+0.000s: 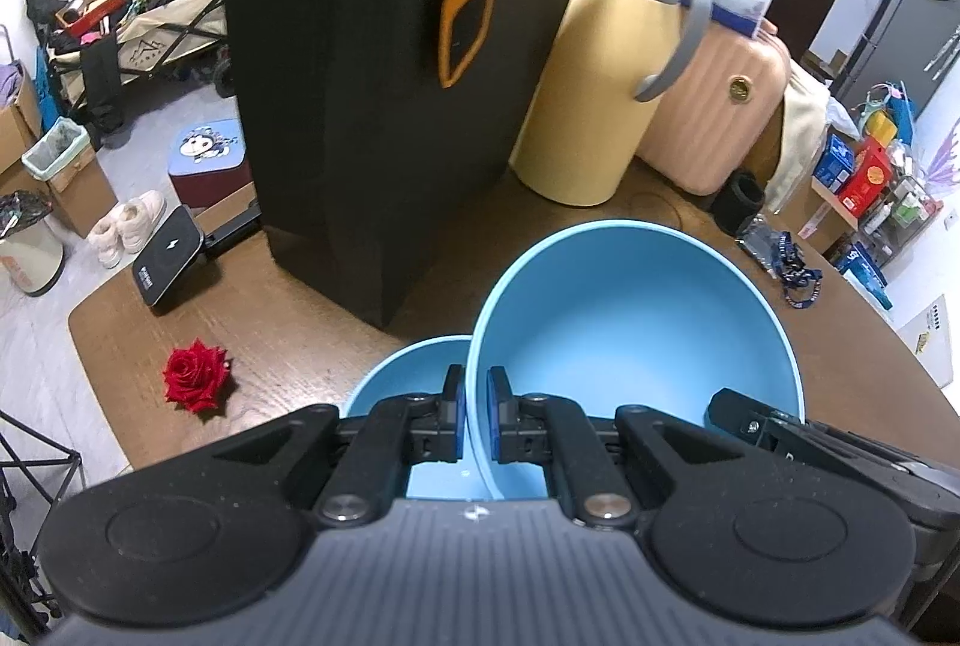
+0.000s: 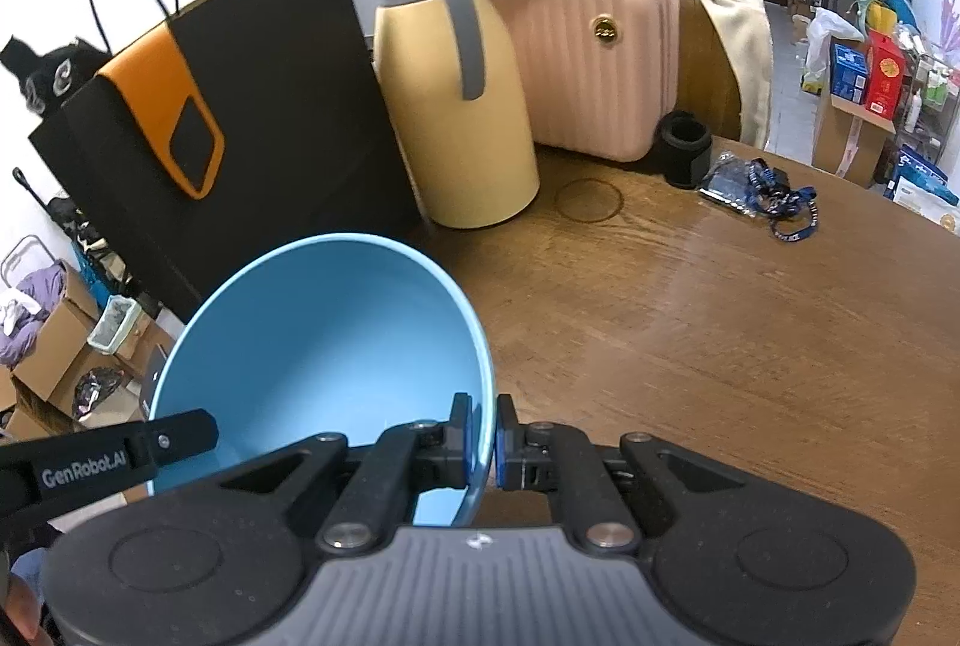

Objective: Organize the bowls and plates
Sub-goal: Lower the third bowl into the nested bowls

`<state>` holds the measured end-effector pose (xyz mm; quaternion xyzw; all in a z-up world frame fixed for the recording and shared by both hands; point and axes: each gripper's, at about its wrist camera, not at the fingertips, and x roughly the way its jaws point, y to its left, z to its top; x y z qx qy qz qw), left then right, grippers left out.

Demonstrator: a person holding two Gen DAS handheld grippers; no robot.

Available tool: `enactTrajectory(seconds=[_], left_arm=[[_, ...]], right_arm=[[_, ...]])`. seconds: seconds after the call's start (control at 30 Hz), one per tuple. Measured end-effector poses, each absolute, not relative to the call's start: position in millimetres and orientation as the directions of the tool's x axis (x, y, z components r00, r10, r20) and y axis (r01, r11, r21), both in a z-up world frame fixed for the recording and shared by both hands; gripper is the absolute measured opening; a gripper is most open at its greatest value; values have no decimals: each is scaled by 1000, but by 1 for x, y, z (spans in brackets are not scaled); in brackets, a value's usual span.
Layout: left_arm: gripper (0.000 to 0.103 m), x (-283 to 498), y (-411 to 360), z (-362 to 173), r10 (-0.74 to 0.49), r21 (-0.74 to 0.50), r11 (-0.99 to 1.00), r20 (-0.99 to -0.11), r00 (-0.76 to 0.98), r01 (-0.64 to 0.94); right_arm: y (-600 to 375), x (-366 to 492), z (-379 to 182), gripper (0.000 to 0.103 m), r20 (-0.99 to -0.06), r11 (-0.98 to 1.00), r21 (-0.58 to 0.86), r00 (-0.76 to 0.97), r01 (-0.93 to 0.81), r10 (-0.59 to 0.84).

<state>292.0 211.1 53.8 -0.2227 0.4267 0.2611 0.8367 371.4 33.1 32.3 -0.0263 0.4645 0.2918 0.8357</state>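
A large light-blue bowl [image 1: 636,322] hangs tilted above the brown table [image 1: 270,322], held by both grippers. My left gripper [image 1: 476,400] is shut on its left rim, one pad inside and one outside. My right gripper [image 2: 485,436] is shut on the opposite rim of the same bowl [image 2: 324,340]. A smaller light-blue bowl [image 1: 408,376] lies lower, just left of the large bowl's rim and partly hidden by it. The right gripper's finger [image 1: 738,412] shows at the bowl's right edge in the left wrist view. The left gripper's finger [image 2: 180,433] shows in the right wrist view.
A tall black paper bag [image 1: 384,76] stands behind the bowls, with a yellow jug [image 1: 606,82] and pink case [image 1: 726,106] to its right. A red rose [image 1: 195,376] and a black device [image 1: 171,262] lie near the table's left edge. A blue lanyard [image 2: 774,202] lies far right.
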Motion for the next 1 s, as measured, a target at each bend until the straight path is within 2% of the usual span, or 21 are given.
enactTrajectory(seconds=[1.0], left_arm=[[8, 276, 250, 1, 234, -111, 745, -880, 413, -658]], right_arm=[[84, 352, -22, 7, -852, 820, 193, 323, -538, 412]])
